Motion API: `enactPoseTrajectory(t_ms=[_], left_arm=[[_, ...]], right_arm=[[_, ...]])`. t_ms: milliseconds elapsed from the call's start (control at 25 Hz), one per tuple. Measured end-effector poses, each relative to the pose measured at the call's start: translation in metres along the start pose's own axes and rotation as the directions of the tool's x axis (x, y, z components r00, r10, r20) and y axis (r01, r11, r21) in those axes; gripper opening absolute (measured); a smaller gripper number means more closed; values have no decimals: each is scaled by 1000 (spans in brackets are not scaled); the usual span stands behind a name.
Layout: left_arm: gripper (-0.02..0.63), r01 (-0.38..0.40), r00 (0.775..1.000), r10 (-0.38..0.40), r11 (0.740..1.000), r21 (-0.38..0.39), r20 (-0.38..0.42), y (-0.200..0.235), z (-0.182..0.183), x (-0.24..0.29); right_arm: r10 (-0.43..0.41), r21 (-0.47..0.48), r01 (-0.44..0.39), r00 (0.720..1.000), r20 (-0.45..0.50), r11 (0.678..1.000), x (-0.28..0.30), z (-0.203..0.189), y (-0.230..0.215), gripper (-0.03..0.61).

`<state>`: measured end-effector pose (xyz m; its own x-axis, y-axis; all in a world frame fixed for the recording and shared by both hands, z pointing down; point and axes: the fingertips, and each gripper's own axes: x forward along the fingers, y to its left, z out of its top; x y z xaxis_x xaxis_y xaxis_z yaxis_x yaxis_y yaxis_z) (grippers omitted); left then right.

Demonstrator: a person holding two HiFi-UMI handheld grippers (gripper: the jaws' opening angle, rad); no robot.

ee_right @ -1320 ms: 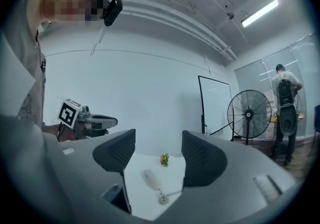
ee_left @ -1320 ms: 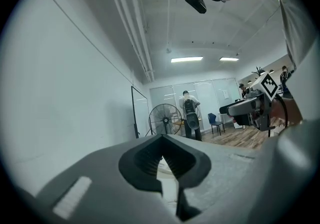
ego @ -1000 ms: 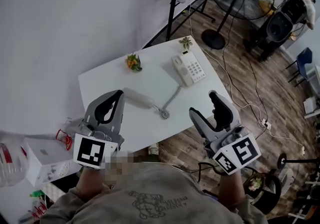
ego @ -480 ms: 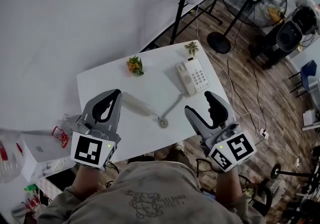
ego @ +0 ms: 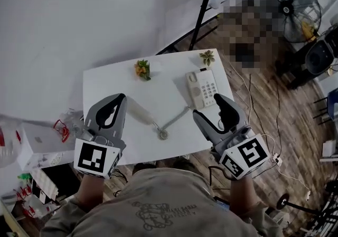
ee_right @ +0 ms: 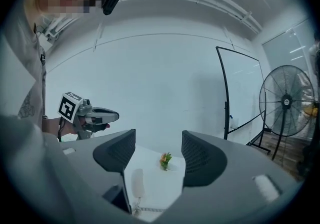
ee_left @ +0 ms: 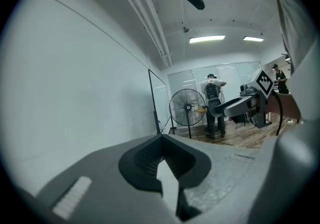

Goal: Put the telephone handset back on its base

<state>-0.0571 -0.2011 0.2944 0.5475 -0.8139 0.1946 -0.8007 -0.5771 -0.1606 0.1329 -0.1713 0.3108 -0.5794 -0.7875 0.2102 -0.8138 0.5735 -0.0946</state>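
The left gripper's jaws were pressed together on nothing; the right gripper's jaws stood wide apart, empty. The telephone handset lay on the white table, near-left of its base, with the coiled cord strung between them. An orange-flowered sprig and a small green plant sat at the far edge. The keypad print was too small to read.

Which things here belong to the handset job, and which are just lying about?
Job: handset, coiled cord, telephone base, left gripper (shut), right gripper (open).
Lying about: orange flower ornament, green plant ornament, standing fan.
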Motion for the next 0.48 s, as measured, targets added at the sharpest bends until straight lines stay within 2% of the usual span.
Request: enactPoseTrajectory(t_ms=[240,480], left_arm=[[0,-104,994,104,994,-24,-19,-21,6,4],[0,-183,983,182,983,-29,-20,-31,16,-8]], right_arm=[[82,-29,-82,997,-7,996,-13,6,-27,305],[126,-32,-127,992,-14,991,-20,5,-40,305]])
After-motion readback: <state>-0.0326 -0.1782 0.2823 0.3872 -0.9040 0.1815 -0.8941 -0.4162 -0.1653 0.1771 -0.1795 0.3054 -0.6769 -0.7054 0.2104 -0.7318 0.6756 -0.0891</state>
